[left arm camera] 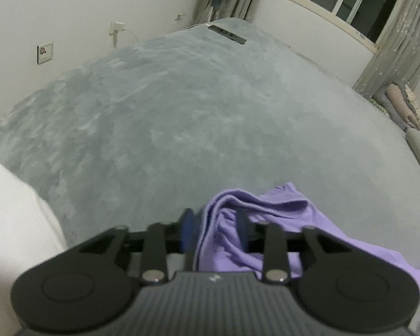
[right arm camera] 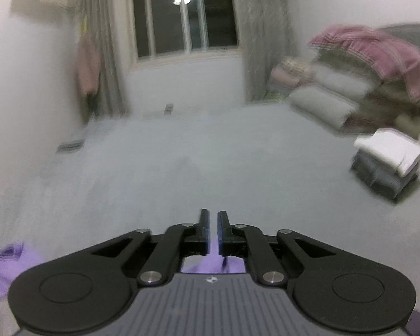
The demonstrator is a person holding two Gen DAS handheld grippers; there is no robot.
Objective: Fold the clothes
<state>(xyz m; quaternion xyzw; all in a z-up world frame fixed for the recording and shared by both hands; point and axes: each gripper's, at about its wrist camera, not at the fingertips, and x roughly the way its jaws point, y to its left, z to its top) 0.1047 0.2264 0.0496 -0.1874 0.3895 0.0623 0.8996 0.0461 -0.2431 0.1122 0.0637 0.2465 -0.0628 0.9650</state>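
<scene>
I see soft, matt purple cloth (left arm camera: 280, 218) bunched at five o'clock on my left gripper (left arm camera: 215, 229), whose matt black plastic arms carry shiny metal pins, over a grey bedcover (left arm camera: 182, 117) with a rough, brushed plush nap, and folded white cloth (right arm camera: 389, 148) at three o'clock.

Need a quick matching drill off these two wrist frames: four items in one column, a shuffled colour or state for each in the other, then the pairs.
Items
1. left claw
2. right claw
3. bed cover
4. folded stack

States
A. grey plush, spread under everything
B. fingers nearly together, purple cloth showing under them
C. white piece on top of grey ones
D. purple garment bunched between its fingers

Pairs: 1-D, 2-B, 3-A, 4-C
</scene>
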